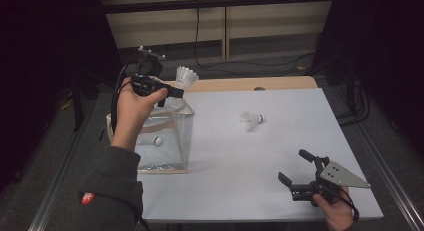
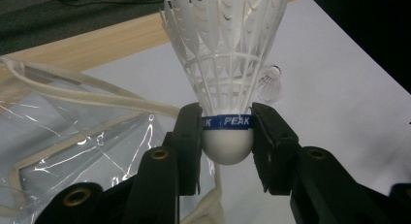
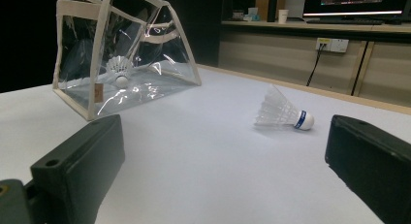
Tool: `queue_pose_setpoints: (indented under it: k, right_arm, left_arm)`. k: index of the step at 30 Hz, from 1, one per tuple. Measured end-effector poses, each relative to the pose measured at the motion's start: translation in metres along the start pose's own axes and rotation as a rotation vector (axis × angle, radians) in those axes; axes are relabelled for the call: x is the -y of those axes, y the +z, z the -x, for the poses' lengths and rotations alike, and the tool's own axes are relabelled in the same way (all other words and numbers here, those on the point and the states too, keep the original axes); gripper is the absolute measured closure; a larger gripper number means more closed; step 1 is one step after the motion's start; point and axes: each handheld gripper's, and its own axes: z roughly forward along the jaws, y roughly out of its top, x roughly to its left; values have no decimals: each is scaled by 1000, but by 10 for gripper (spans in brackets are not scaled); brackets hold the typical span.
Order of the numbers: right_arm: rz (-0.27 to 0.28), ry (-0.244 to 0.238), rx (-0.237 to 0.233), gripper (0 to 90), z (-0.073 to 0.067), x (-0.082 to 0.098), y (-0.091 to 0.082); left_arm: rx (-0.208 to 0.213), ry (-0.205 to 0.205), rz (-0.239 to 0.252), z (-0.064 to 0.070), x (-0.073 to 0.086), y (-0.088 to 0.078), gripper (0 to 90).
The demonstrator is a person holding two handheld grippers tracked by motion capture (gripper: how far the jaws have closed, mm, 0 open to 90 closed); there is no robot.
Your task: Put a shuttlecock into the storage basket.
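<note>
Black jaws of the left gripper [image 2: 227, 136] pinch a shuttlecock [image 2: 227, 64] by its cork, feathers up, just above the clear bag [image 1: 165, 136]. Right gripper [image 1: 300, 172] rests spread; another shuttlecock [image 3: 286, 113] lies ahead, nearer to it.

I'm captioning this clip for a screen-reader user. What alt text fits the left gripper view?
The left gripper clamps a white feather shuttlecock by its cork base, feathers up. A clear plastic bag lies below left, and a second shuttlecock lies on the white table behind.
</note>
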Motion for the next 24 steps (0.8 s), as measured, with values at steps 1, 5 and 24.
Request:
queue_pose_setpoints:
  k: [1, 5, 24]
  right_arm:
    - [0, -1, 1, 3, 0, 0, 0]
    - [1, -2, 0, 3, 0, 0, 0]
    - [-1, -4, 2, 3, 0, 0, 0]
  left_arm:
    - [1, -3, 2, -1, 0, -1, 657]
    - [-11, -15, 3, -5, 2, -2, 657]
    - [-47, -41, 7, -19, 10, -4, 656]
